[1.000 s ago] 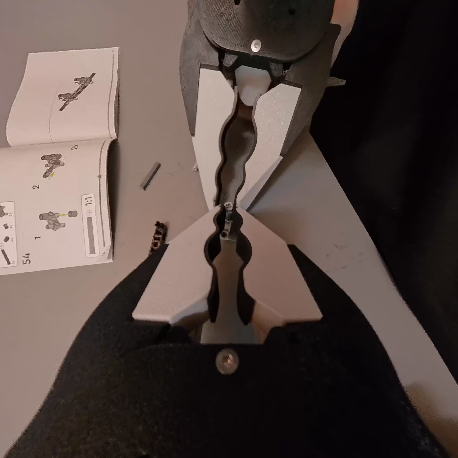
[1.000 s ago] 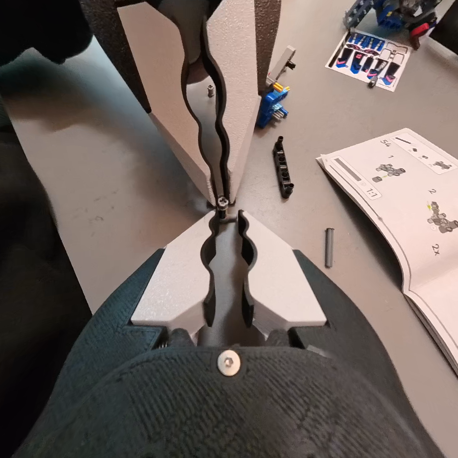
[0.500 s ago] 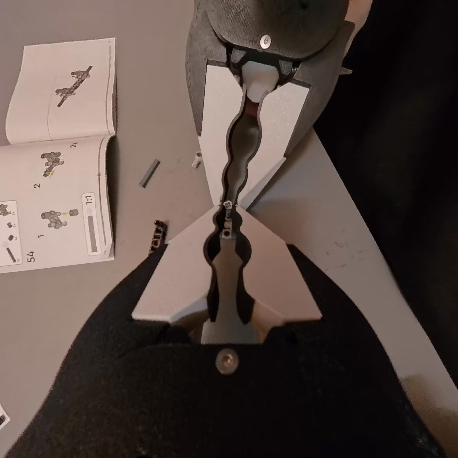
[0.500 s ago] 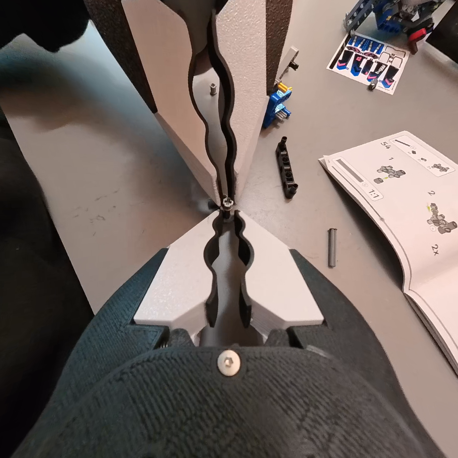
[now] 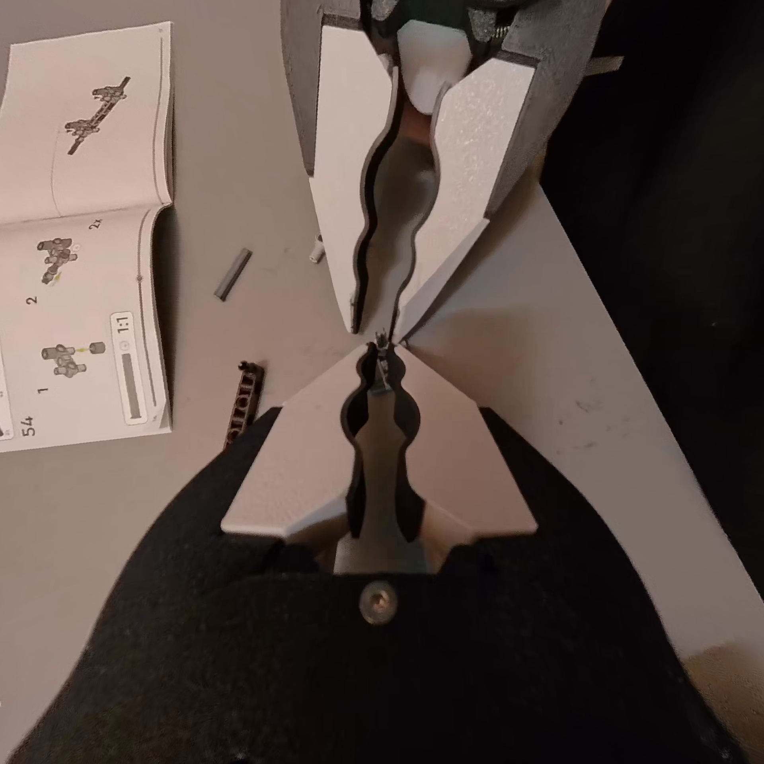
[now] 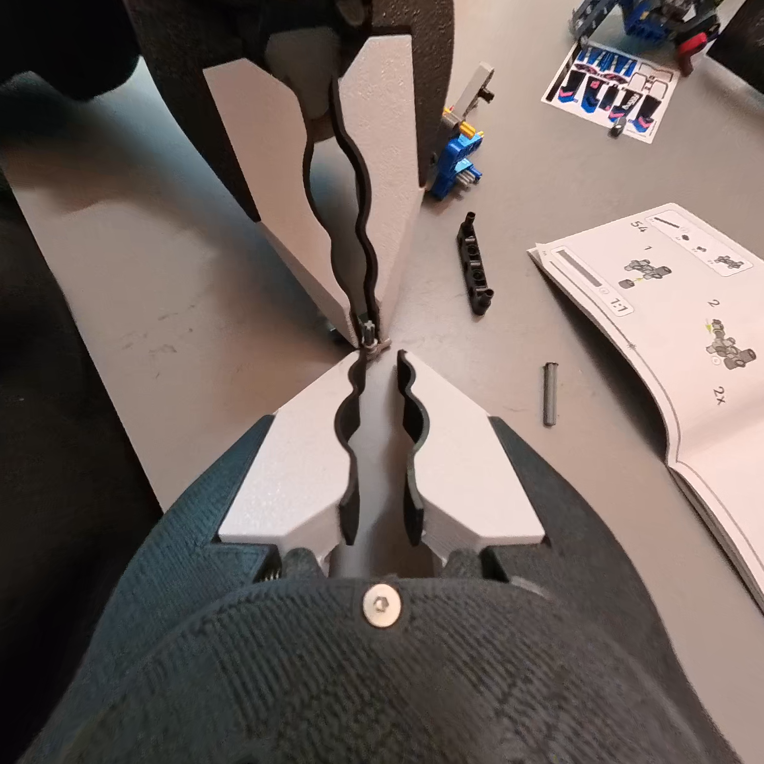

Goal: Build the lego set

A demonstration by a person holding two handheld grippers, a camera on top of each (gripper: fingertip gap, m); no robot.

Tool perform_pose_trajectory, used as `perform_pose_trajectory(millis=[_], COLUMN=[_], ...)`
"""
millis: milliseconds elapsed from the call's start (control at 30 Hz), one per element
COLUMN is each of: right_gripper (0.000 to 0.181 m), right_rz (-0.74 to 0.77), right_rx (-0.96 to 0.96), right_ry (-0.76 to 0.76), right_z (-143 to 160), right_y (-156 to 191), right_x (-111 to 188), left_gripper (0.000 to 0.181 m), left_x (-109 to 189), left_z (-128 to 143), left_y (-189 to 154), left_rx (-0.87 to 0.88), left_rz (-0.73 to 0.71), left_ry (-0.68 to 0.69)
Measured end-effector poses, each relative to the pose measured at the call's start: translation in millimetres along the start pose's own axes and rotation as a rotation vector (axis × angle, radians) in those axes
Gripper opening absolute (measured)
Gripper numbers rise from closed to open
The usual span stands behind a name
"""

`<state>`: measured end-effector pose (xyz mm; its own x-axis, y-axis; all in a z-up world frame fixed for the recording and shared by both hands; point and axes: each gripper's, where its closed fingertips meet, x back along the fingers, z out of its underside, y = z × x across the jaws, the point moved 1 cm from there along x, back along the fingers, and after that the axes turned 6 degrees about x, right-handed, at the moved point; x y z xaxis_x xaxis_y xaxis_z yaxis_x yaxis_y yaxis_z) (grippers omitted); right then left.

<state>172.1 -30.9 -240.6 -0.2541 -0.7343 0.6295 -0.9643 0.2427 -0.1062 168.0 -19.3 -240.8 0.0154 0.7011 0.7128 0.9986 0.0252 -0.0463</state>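
Left gripper [image 5: 382, 364] fingers pinch a small grey pin piece [image 5: 382, 370] at the tips, just above the desk [image 5: 475, 372]. Right gripper [image 6: 380, 357] meets it tip to tip, fingers spread, apparently clear of the piece [image 6: 369, 333]. Past the tips: black beam [image 6: 474, 264] and grey axle [image 6: 549, 392], near the open manual [image 6: 661, 330]. Farther: blue subassembly [image 6: 457, 163], sticker sheet [image 6: 612, 93], partly built model [image 6: 661, 20] at the far edge.
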Motion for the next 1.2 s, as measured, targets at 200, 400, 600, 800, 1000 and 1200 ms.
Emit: perform_pose_trajectory(millis=[200, 400, 600, 800, 1000, 1200], right_gripper=[0.013, 0.014, 0.018, 0.02, 0.015, 0.024], right_rz=[0.002, 0.003, 0.028, 0.164, 0.153, 0.135], right_rx=[0.005, 0.01, 0.022, 0.111, 0.046, -0.006], right_ry=[0.012, 0.017, -0.021, -0.211, -0.471, -0.533], right_z=[2.3, 3.2, -1.5, -33.0, -75.6, -81.0], right_y=[-0.1, 0.4, -1.9, -15.6, -15.2, -13.2], right_x=[-0.1, -0.1, 3.4, 25.5, 51.2, 53.5], left_gripper=[0.002, 0.002, 0.003, 0.003, 0.003, 0.003], left_x=[0.0, 0.3, 6.4, 46.3, 84.3, 86.3], left_z=[-0.3, -0.6, -5.9, -40.6, -66.4, -69.8], left_y=[-0.4, -1.0, 1.7, 13.7, 9.4, 5.4], left_rx=[-0.018, -0.025, 0.067, 0.314, 0.462, 0.513], left_rz=[-0.002, -0.002, -0.015, -0.006, 0.099, 0.13], left_ry=[0.007, 0.016, -0.071, -0.473, -0.847, -0.914])
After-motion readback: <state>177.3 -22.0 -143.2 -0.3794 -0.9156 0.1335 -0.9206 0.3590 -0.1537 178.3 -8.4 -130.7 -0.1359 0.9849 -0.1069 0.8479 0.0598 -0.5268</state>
